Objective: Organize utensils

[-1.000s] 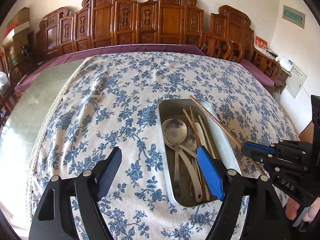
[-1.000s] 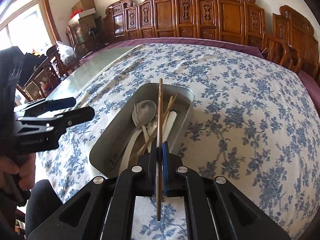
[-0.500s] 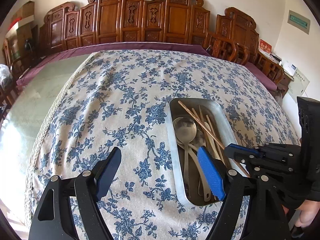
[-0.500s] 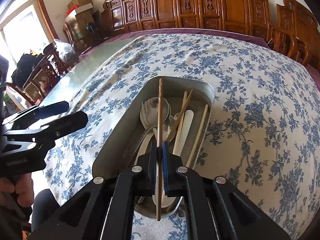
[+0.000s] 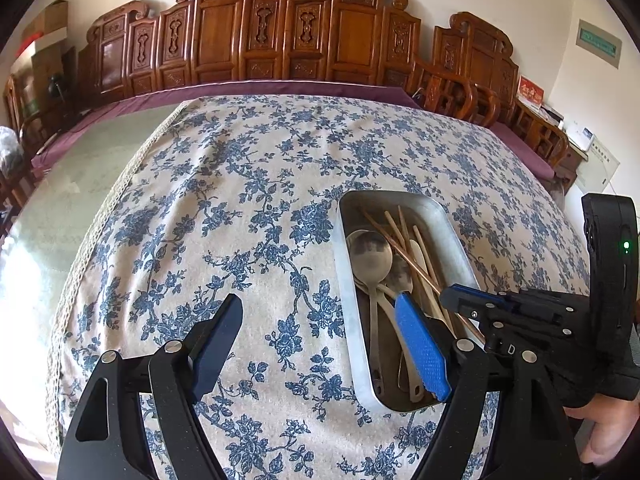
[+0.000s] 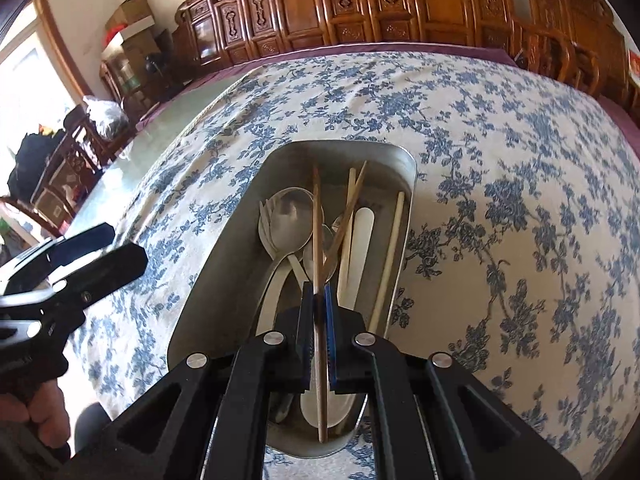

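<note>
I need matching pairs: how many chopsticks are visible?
4: a held chopstick in the right gripper over the tray, a dark chopstick leaning across the spoons, two pale chopsticks lying in the tray. Others may be hidden.

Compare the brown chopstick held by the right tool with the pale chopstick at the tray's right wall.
The brown chopstick is dark wood, clamped in the shut right tool and angled over the spoons. The pale chopstick is cream, unheld, lying along the tray wall. Both are thin, straight sticks over the tray.
</note>
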The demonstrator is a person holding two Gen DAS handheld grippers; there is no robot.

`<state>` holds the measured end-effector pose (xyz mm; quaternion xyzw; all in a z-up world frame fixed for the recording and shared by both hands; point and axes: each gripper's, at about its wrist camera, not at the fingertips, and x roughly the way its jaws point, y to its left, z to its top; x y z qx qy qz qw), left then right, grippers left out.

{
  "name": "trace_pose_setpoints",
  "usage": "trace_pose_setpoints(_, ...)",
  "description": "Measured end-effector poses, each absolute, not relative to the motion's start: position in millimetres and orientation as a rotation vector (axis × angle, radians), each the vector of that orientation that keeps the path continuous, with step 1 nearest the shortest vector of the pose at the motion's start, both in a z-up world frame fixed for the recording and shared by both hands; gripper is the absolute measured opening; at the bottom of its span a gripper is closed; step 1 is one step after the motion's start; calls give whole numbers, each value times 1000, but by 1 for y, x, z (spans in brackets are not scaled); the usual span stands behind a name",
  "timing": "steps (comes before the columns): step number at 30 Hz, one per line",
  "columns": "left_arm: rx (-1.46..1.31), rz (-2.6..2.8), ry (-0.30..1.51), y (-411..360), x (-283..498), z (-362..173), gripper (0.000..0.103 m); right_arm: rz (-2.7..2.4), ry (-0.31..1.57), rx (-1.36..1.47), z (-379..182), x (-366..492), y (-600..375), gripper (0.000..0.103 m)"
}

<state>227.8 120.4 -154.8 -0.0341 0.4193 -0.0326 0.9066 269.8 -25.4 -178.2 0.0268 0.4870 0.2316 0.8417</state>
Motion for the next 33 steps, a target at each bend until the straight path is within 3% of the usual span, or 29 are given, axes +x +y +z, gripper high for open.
trace_pose_setpoints(12, -71, -59, 863, 119, 227, -154, 75, 536, 981, 24, -177, 263, -22, 8)
trace_pose_setpoints(25, -75, -62, 826, 107, 213, -142, 75, 514, 805, -47, -127, 241, -55, 8)
trace_pose_setpoints(27, -67, -65, 809, 101, 207, -136, 79, 506, 787, -53, -120, 237, -63, 8)
trace_pose_setpoints(33, -48, -86, 778, 84, 191, -119, 85, 467, 747, -52, -104, 219, -88, 35)
